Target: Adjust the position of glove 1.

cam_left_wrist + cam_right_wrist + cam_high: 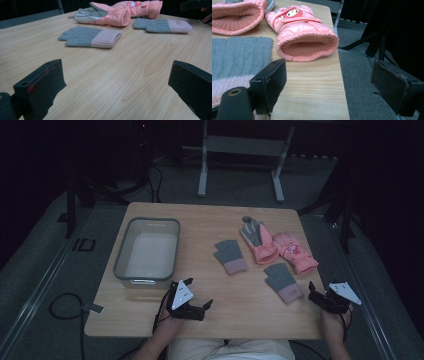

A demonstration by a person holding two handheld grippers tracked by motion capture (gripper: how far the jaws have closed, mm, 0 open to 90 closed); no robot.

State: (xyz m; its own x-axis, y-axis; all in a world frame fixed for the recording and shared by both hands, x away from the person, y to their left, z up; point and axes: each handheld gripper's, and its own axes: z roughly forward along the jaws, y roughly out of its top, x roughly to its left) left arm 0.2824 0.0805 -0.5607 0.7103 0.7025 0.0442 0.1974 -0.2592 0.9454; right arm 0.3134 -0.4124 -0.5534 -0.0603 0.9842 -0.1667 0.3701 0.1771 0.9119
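Note:
Two grey knit gloves with pink cuffs lie on the wooden table, one in the middle and one nearer the right edge. Behind them lie two padded pink gloves, one palm-up with a grey palm, the other with a cartoon face. My left gripper rests open at the front edge, facing the middle knit glove from a distance. My right gripper is open at the front right corner. It sits just behind the cartoon glove's cuff and the near knit glove.
A grey empty plastic bin stands on the table's left half. Bare wood lies between my left gripper and the gloves. The table's right edge drops to grey floor beside my right gripper. A stand's legs are beyond the table.

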